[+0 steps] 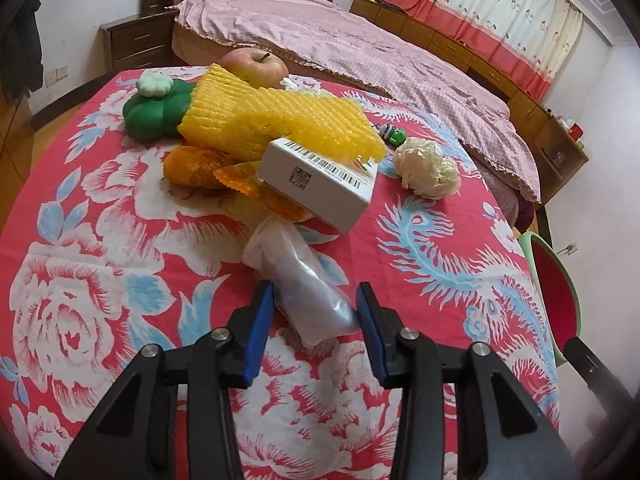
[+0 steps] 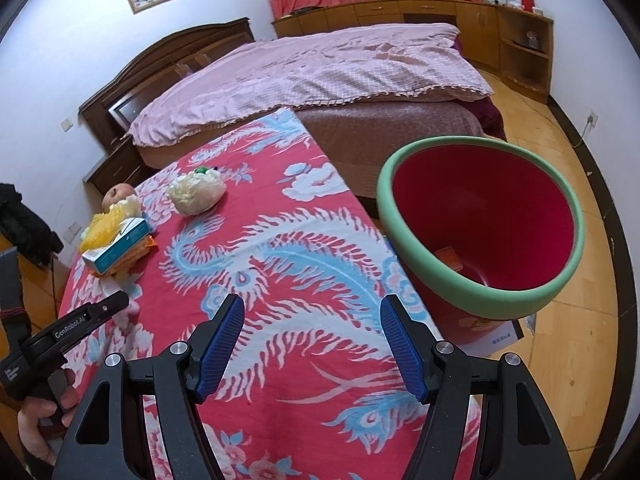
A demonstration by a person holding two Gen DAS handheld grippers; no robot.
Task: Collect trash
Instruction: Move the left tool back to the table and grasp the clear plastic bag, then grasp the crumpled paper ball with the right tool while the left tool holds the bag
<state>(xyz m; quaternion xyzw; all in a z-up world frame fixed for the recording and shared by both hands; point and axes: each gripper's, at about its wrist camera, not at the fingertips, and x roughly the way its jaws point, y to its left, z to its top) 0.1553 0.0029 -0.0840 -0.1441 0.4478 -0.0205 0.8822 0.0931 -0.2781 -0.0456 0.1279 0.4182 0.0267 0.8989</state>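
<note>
While your left gripper straddles the bag, unclenched, bag running toward 11 o'clock, your right gripper gapes empty.

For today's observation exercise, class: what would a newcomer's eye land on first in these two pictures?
Probably the loud red floral tablecloth covering the table. Next, the yellow foam fruit net heaped over a white box at the far side, near an apple. Then the red bin with a green rim off the table's right edge.
</note>
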